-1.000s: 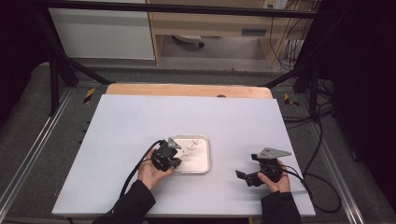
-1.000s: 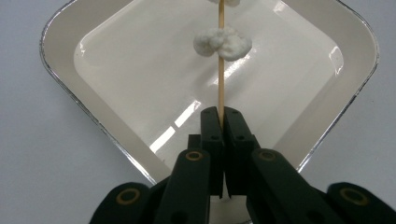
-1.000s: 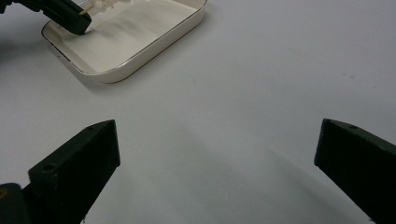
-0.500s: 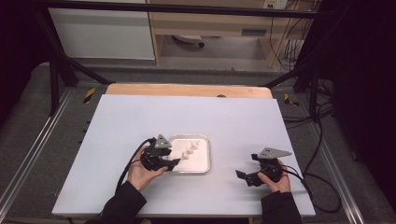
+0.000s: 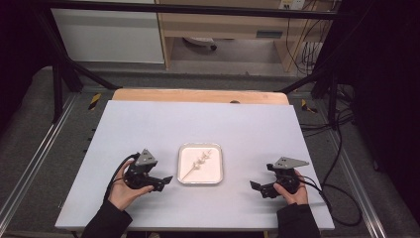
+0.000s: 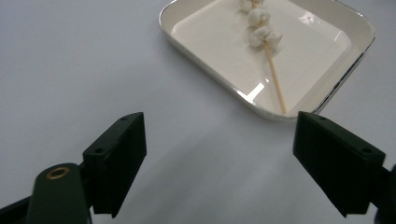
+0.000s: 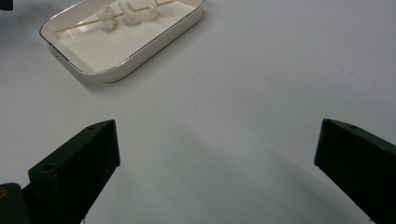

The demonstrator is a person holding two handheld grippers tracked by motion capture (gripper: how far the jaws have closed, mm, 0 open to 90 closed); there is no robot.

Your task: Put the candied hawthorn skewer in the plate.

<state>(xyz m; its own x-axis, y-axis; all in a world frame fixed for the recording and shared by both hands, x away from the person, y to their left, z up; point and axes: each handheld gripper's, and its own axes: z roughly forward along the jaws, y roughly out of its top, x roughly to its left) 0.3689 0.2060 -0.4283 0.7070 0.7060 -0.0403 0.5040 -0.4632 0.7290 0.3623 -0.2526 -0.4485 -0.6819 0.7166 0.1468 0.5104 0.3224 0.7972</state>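
White table point(image 5: 148, 129) first, then the tray point(image 5: 184, 148) in its middle, where the skewer point(image 5: 198, 166) lies. We hold the left gripper point(image 5: 167, 179) just beside the tray, the right gripper point(image 5: 253, 185) farther off. Both are open and empty. The skewer's bare stick end points to our left gripper. Compared with before, this gripper has left the tray, its jaws have just been opening, and the skewer remains inside.

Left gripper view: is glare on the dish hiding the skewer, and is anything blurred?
Left gripper view: small bright glints on the dish floor and rim; the skewer stays readable; the near claw tips look soft. Right gripper view: even light, faint shadow beside the dish. High view: table well lit, surroundings dark.
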